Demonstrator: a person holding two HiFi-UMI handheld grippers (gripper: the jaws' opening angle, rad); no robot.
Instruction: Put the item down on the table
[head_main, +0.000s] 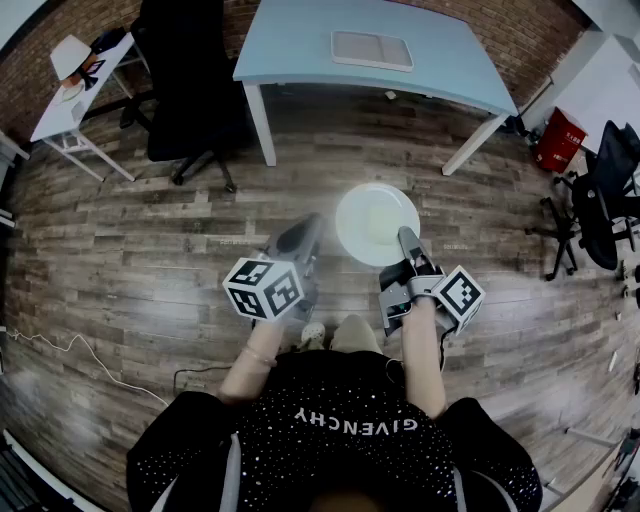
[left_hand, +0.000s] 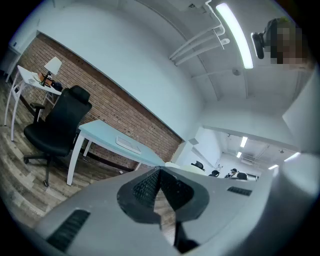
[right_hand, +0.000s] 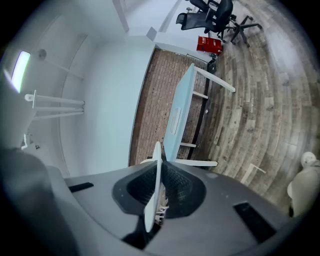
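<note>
A round white plate (head_main: 372, 224) hangs over the wooden floor in front of the person, held by its right rim. My right gripper (head_main: 407, 238) is shut on it. In the right gripper view the plate (right_hand: 152, 200) shows edge-on, clamped between the dark pads of that gripper (right_hand: 159, 174). Left of the plate, my left gripper (head_main: 309, 228) points forward; its jaws (left_hand: 159, 172) meet at the tips with nothing between them. The light blue table (head_main: 300, 40) stands further ahead, and appears again as the table (left_hand: 107, 136) and the table (right_hand: 181, 107).
A white flat tray (head_main: 372, 50) lies on the blue table. A black office chair (head_main: 190, 90) stands at its left end, beside a small white side table (head_main: 75, 105). A red bin (head_main: 560, 140) and another black chair (head_main: 610, 190) are at the right.
</note>
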